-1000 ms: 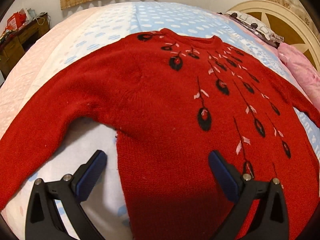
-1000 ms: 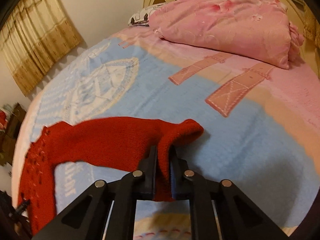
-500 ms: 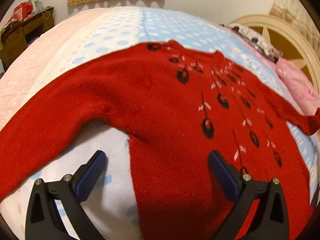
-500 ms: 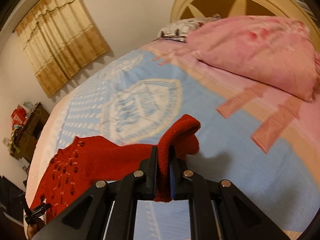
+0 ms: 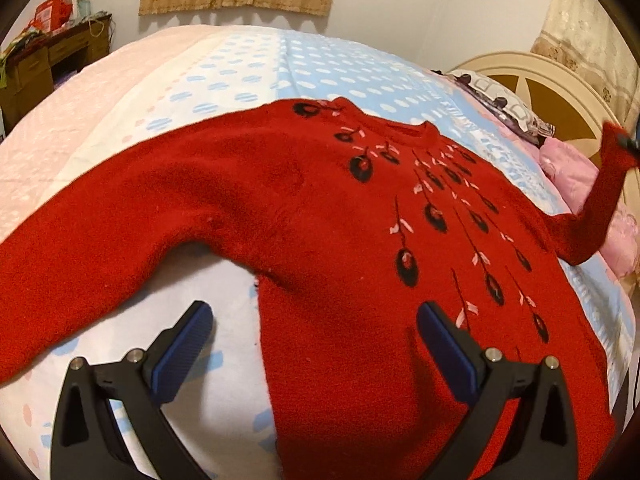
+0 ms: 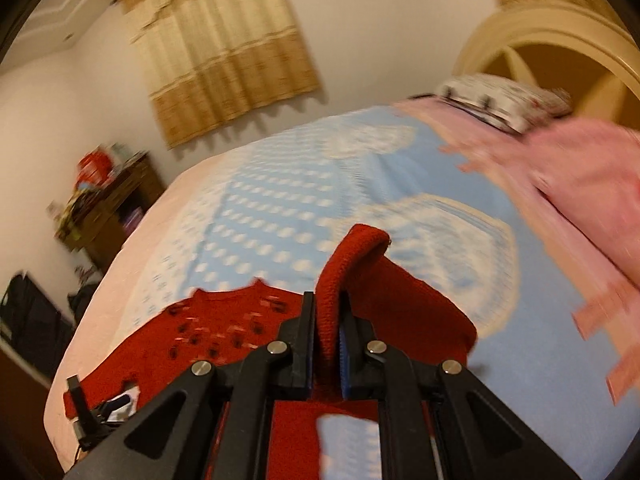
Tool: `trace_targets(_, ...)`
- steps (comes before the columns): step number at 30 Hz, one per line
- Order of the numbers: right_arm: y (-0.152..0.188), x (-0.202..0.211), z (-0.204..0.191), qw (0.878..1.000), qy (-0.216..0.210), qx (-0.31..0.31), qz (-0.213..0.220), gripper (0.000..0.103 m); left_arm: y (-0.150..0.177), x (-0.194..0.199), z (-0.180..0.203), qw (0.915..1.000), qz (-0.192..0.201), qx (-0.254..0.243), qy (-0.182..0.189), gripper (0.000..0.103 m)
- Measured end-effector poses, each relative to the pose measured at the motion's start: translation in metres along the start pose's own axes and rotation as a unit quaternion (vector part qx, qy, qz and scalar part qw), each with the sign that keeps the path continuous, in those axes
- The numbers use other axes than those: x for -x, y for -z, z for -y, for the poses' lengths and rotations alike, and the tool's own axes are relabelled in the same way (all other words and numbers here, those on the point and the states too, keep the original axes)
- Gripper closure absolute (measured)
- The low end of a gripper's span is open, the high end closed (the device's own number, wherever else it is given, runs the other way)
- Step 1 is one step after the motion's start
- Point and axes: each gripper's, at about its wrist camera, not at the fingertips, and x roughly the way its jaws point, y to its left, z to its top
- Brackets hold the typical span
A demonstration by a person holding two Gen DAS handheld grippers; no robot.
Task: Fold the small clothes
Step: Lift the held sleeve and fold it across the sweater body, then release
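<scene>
Red cuff [image 6: 352,264] sits clamped in the right gripper [image 6: 326,344], sleeve trailing back toward the sweater [image 5: 340,232]; left gripper [image 5: 316,344] hangs open over the hem.

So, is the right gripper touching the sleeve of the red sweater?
Touching. The right wrist view shows the right gripper shut on the cuff of the sleeve of the red sweater, pads pressing both sides.

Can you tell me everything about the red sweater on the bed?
The red sweater is a fuzzy knit with black ovals and pink flecks down its front. It lies spread face up on the bed, one sleeve stretched out flat. The right tool is shut on the other sleeve's cuff and holds it up off the bed.
</scene>
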Motion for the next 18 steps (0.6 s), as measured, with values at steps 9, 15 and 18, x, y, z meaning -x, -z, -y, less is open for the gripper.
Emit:
trace_targets(9,0.001,-0.076,-0.140,0.991,-0.067,0.107,-0.050,0.094,0.004,0.002,-0.004,0.9998,0.012,0.012,0.009,0.000)
trace_targets(15,0.044,-0.134,-0.210,0.978,-0.100,0.153,-0.100,0.094,0.006,0.003,-0.008,0.9995,0.015,0.022,0.017,0.000)
trace_targets(18,0.079,-0.168,-0.235,0.968,-0.113,0.176,-0.142,0.094,0.007,0.005,-0.011,0.9992,0.018,0.027,0.022,0.000)
